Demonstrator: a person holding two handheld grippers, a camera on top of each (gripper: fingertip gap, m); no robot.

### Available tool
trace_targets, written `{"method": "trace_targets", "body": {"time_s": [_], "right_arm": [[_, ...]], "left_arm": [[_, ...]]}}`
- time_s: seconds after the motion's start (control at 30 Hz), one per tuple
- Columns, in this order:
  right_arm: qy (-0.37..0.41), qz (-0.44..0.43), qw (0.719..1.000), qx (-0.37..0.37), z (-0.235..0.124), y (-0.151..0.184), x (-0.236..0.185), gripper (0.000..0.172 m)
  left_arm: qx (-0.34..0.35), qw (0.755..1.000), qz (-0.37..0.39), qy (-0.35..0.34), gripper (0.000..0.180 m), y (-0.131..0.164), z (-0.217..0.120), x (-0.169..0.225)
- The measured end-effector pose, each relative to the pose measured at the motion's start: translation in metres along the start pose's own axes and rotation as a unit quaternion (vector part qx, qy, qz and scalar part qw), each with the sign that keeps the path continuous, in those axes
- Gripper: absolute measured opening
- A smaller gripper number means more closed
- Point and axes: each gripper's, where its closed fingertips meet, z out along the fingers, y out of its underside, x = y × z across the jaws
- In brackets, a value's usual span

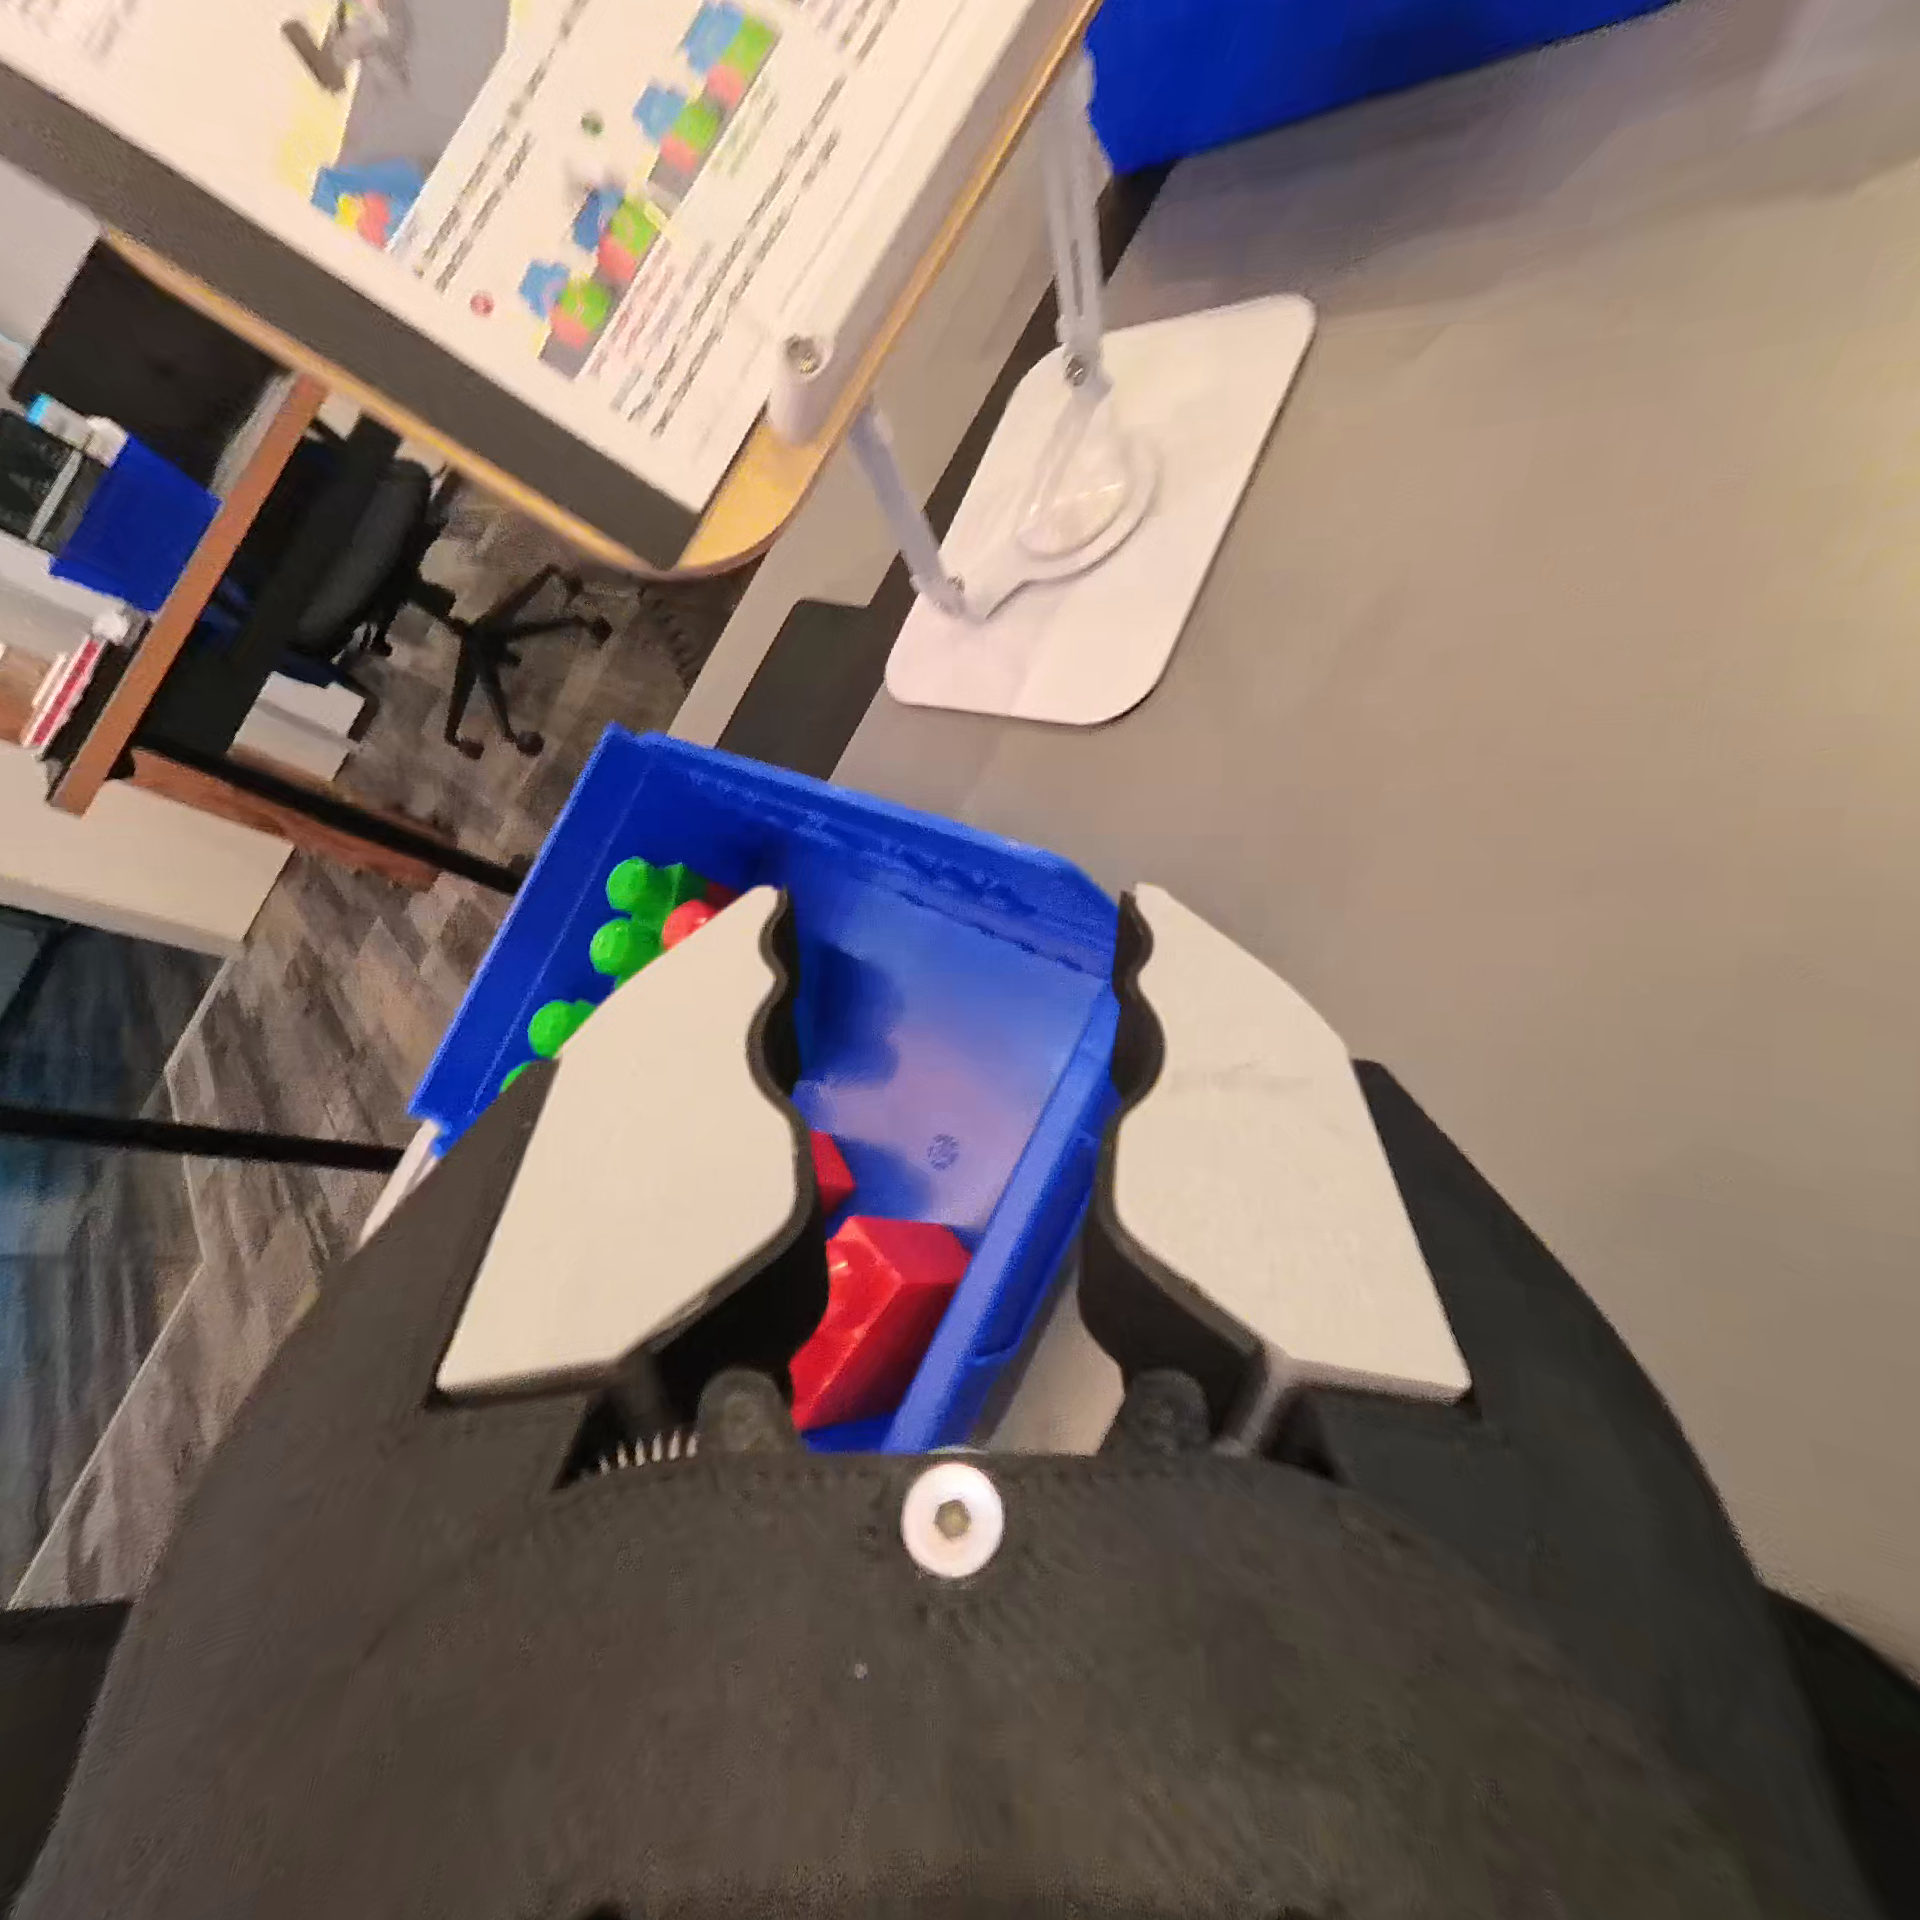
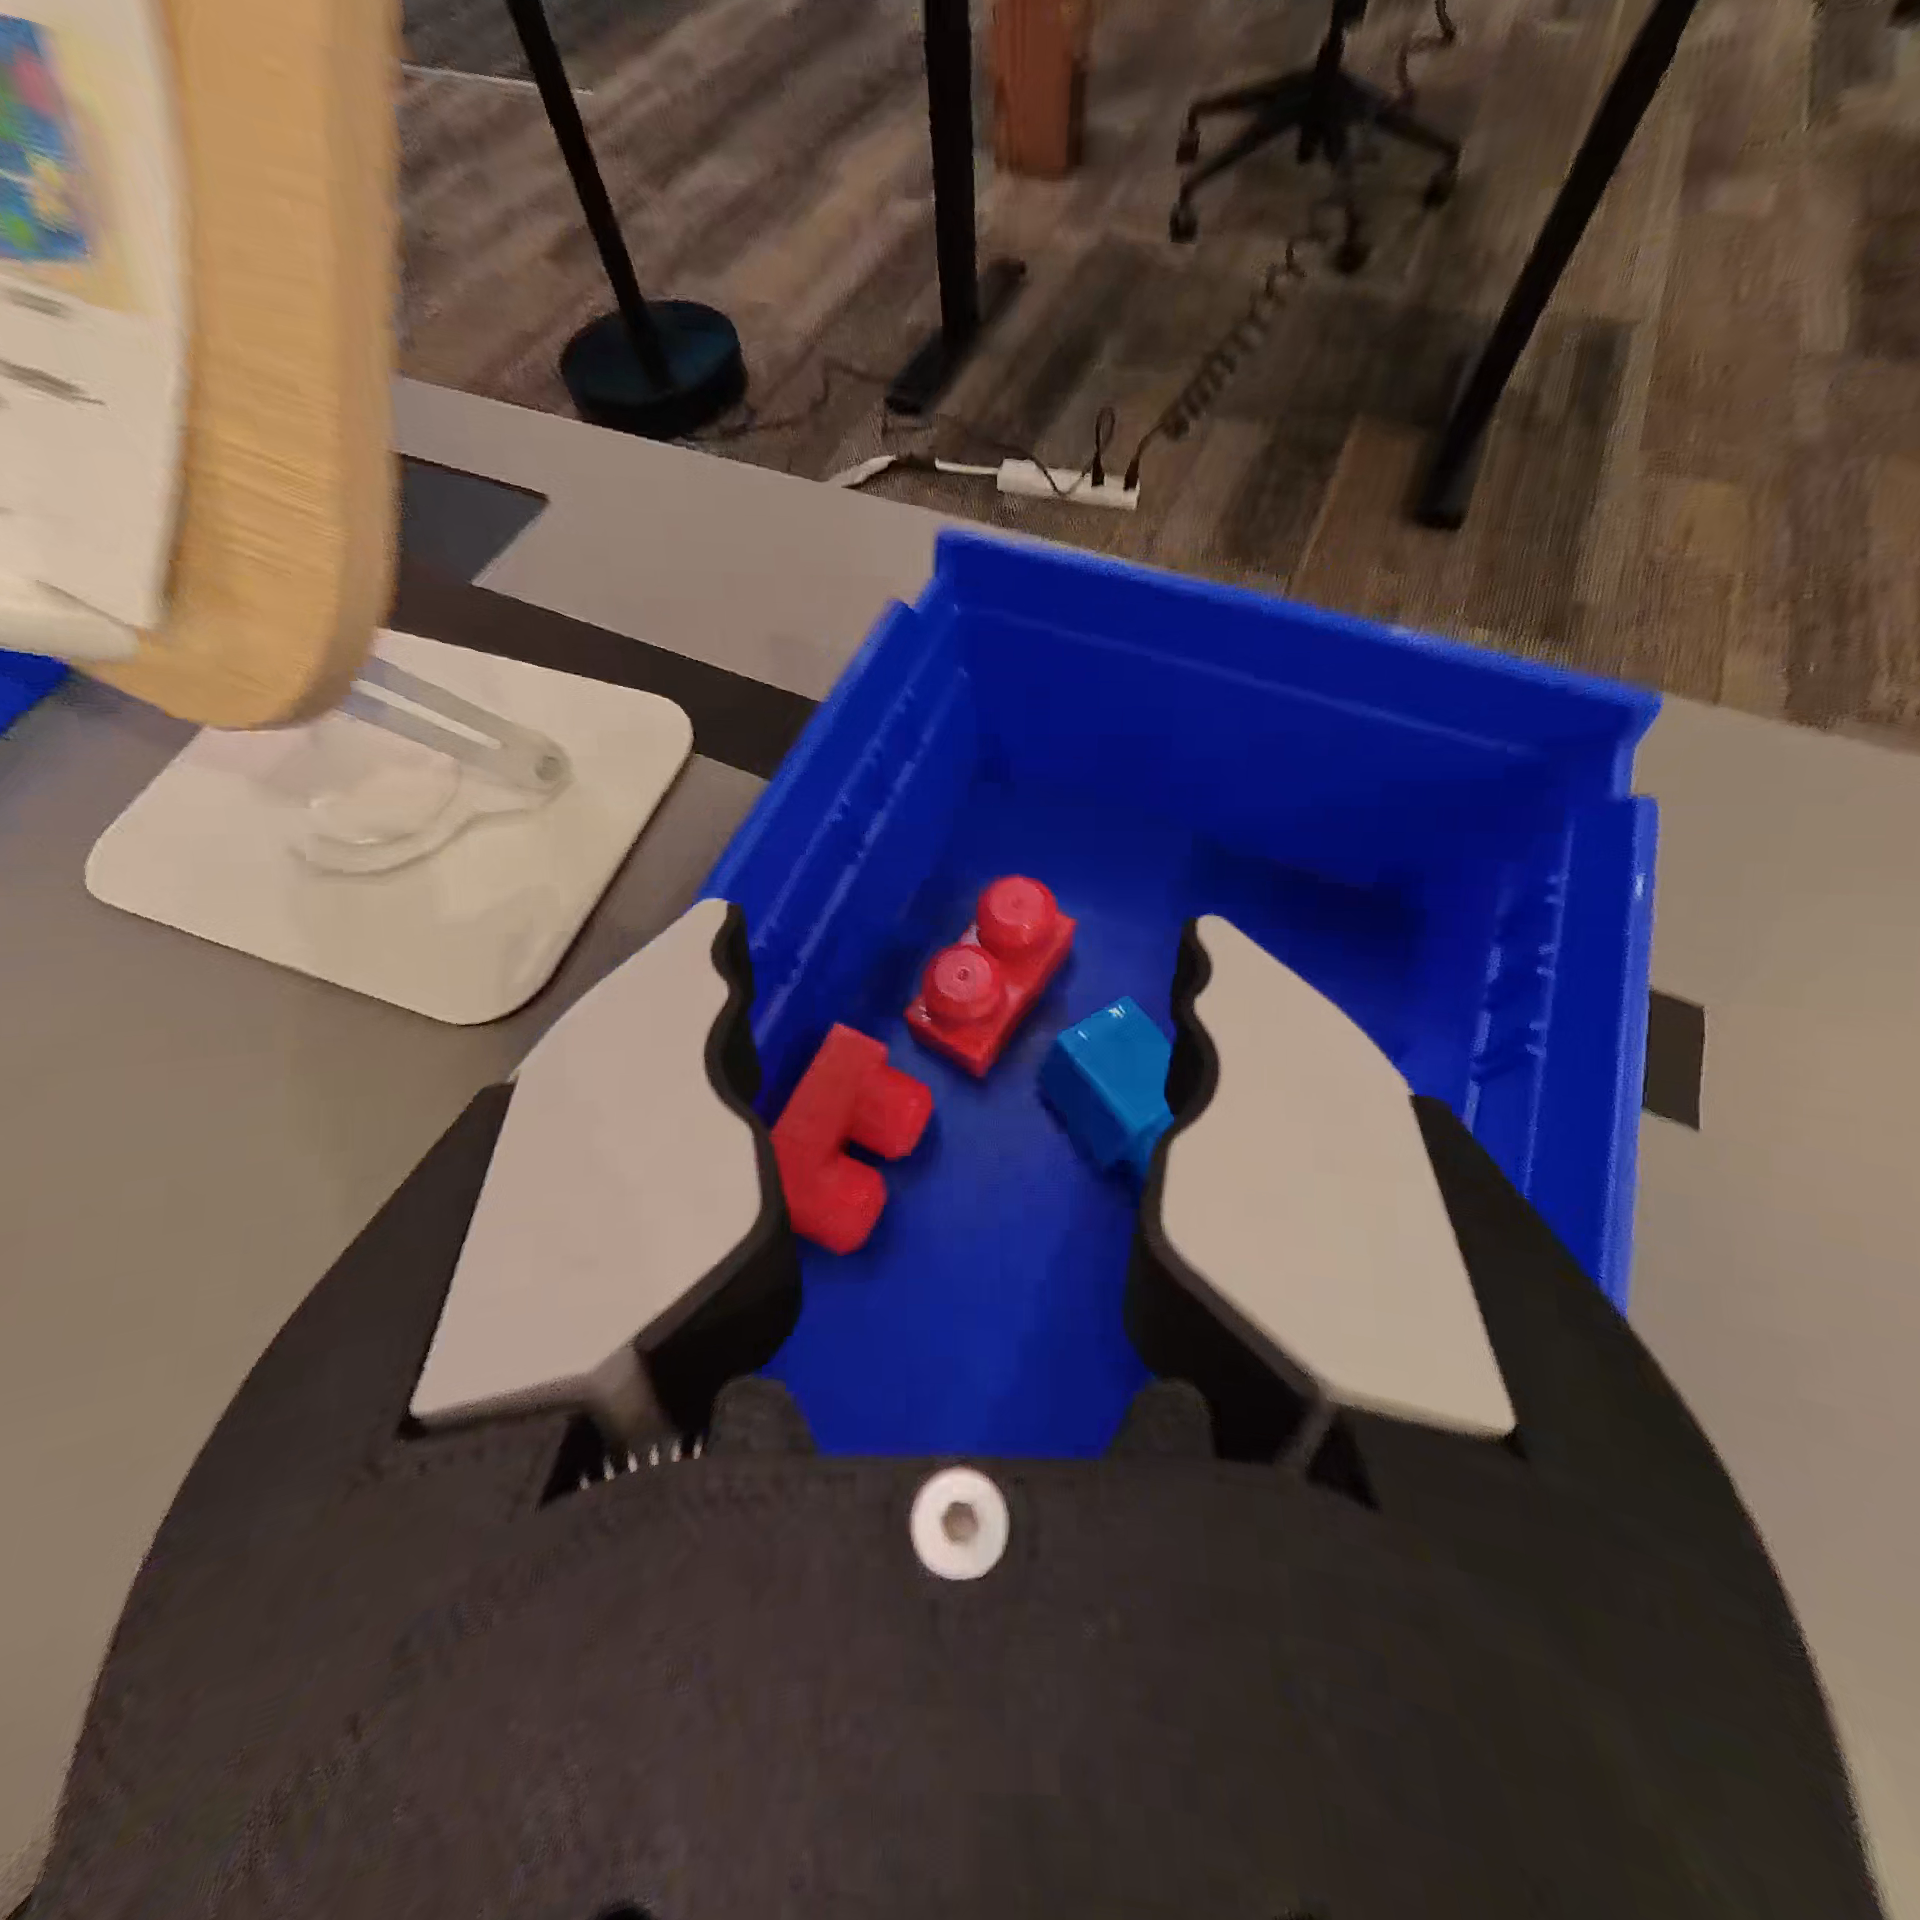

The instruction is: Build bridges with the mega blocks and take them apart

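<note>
Mostly hidden, the green blocks [image 1: 623, 956] and a red block [image 1: 883, 1309] in the blue bin [image 1: 935, 842] show only around the left gripper [image 1: 956, 935], whose jaws stand wide and bare. The right gripper [image 2: 956, 956], also wide, hangs over another blue bin [image 2: 1299, 644] on the bench [image 2: 156, 1091] with two red blocks [image 2: 987, 987] and a blue block [image 2: 1107, 1075], partly covered. The instruction sheet's [image 1: 582, 208] writing is blurred.

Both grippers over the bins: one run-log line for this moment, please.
left gripper: open, nothing held, over blue bin | right gripper: open, nothing held | bin floor: two red blocks, one blue block
</note>
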Motion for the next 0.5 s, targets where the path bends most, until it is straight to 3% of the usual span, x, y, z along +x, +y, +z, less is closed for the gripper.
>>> {"method": "trace_targets", "body": {"time_s": [0.13,0.3,0.5], "right_arm": [[-0.035,-0.044,0.998,0.027,-0.014,-0.02,-0.042,0.073],[-0.099,-0.083,0.991,0.039,-0.023,-0.026,-0.099,0.066],[-0.15,-0.116,0.981,0.027,-0.015,-0.02,-0.147,0.062]], "left_arm": [[-0.103,0.994,0.038,0.008,0.059,0.043,0.019,-0.031],[-0.25,0.958,0.063,0.125,0.049,0.124,0.024,-0.036],[-0.327,0.92,0.061,0.207,0.039,0.162,0.033,-0.038]]}}
